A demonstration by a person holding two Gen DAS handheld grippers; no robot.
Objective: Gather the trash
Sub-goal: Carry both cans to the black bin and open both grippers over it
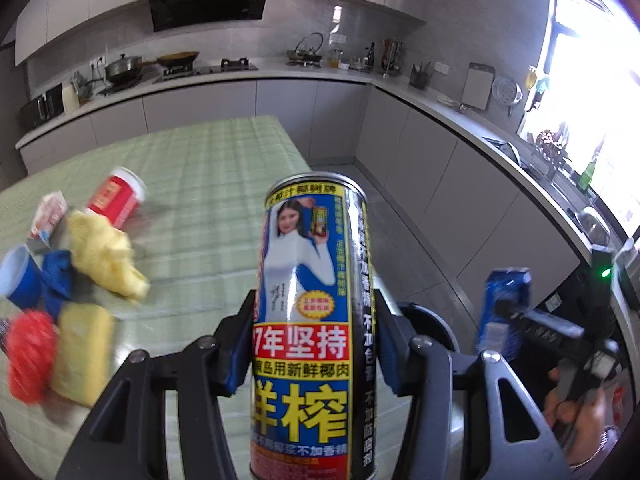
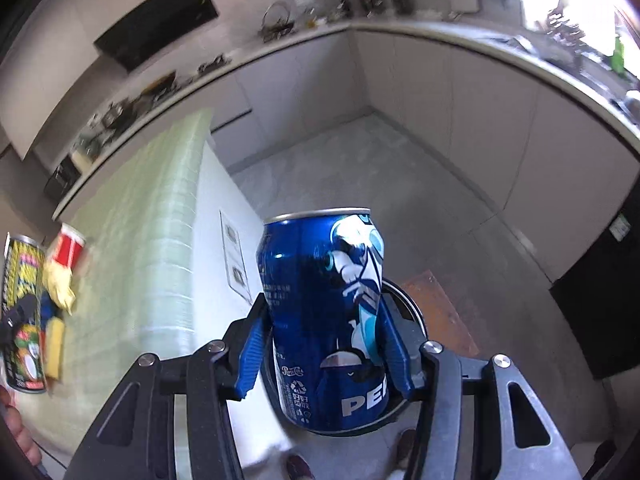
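Kitchen floor below holds a round bin [image 2: 404,308], its rim peeking out at 3 o'clock behind my Pepsi can [image 2: 324,320]. That upright can sits pinched in my right gripper [image 2: 324,344], almost above the bin. My left gripper [image 1: 314,344] clamps the tall coconut-juice can [image 1: 308,320], also upright, over the table's edge [image 1: 200,168], farther off.

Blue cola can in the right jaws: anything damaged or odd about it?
Yes. The blue cola can is dented: its upper right side is crushed in, so the rim sits skewed. It's tilted in the right gripper, above a round bin. The tall coconut juice can in the left gripper looks intact.
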